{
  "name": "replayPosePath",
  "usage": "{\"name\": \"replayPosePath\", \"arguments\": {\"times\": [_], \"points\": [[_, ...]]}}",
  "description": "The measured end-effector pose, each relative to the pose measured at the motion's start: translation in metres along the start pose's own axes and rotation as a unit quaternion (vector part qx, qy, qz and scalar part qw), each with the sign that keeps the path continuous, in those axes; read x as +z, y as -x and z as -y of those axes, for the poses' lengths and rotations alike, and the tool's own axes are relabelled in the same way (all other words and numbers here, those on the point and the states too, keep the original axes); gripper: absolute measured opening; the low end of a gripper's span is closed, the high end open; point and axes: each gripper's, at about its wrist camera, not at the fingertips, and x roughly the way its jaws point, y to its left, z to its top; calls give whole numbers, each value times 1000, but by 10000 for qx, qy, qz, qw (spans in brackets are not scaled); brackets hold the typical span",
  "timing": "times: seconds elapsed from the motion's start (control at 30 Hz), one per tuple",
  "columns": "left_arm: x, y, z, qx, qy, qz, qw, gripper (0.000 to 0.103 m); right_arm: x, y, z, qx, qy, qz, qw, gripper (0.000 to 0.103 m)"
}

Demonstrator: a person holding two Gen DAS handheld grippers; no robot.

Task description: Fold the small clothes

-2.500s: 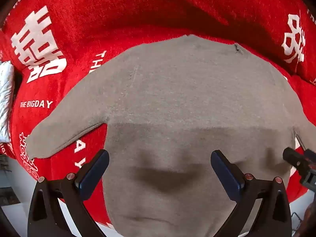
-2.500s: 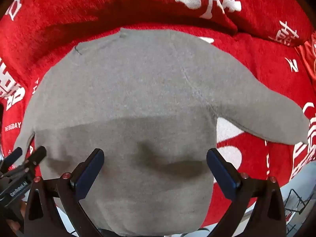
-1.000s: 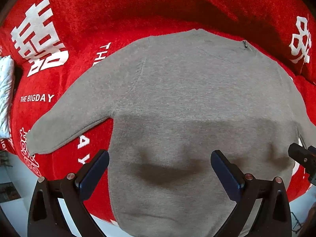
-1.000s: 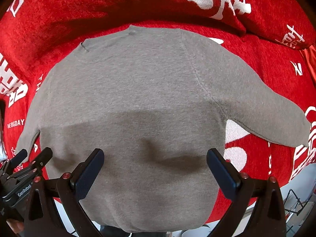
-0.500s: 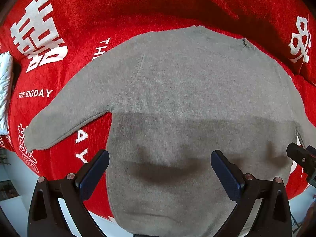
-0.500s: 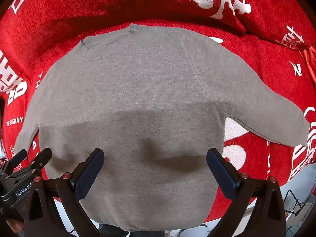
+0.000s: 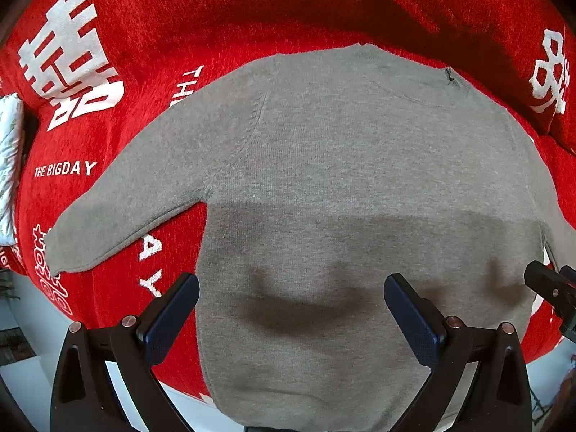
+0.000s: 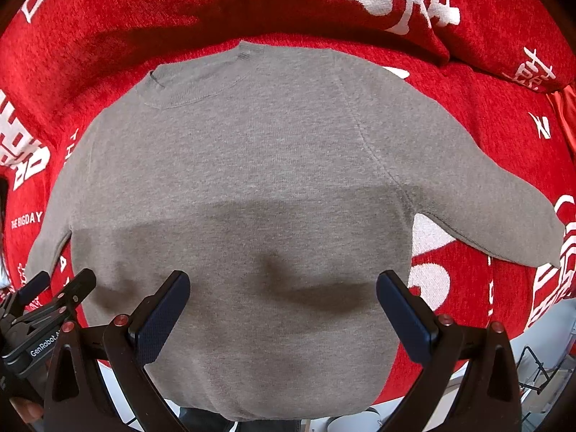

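grey knit sweater (image 7: pixel 342 187) lies flat, sleeves out, on fuzzy red blanket (image 7: pixel 216 14); my left claw (image 7: pixel 291 306) and right claw (image 8: pixel 282 302) both gape, empty.

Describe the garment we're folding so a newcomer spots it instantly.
Start from the red blanket with white lettering that fills both wrist views. Spread flat on it, sleeves out to each side, lies the grey sweater. It is the only plain, unprinted fabric there, with a round collar at the far edge.

Bright, sharp daylight views with strong fisheye bending and dark corners; a hard-edged shadow crosses the sweater's (image 7: pixel 342 187) lower half.
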Motion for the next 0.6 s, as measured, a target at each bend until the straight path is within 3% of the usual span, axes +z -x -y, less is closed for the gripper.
{"name": "replayPosePath", "arguments": {"times": [0.6], "points": [[1,-2,-4,-7,34,-9,10000,103,-1,0,-5,-13,18,-8,10000,103]]}}
